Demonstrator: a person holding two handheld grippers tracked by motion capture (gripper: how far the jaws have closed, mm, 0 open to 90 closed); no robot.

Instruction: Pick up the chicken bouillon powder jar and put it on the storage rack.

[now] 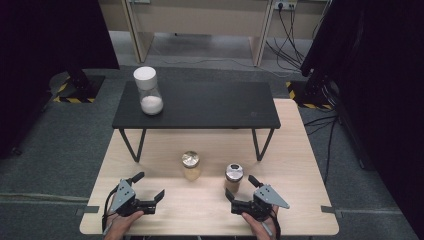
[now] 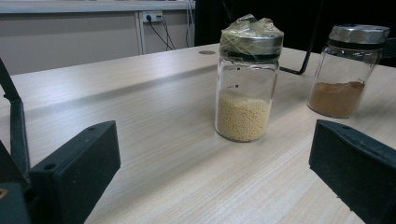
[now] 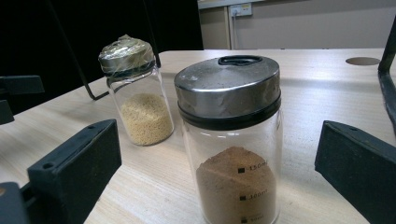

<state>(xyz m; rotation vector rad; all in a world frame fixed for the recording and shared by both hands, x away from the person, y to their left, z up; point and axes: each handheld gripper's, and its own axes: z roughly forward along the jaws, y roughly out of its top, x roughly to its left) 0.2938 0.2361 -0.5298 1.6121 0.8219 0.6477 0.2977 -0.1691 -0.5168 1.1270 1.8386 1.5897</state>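
On the pale wooden table (image 1: 300,150), a clear glass jar of brown powder with a steel lid (image 1: 233,178) stands just ahead of the right gripper (image 1: 231,201), jaws apart. A foil-capped glass jar of yellow grains (image 1: 191,165) stands beside it; the left gripper (image 1: 150,186) gapes empty.

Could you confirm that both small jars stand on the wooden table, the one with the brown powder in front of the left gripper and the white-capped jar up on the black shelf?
Not quite: the brown-powder jar stands in front of the right gripper, as the high view shows. The yellow-grain jar is nearer the left gripper. Both stand on the wooden table, and the white-capped jar is on the black shelf.
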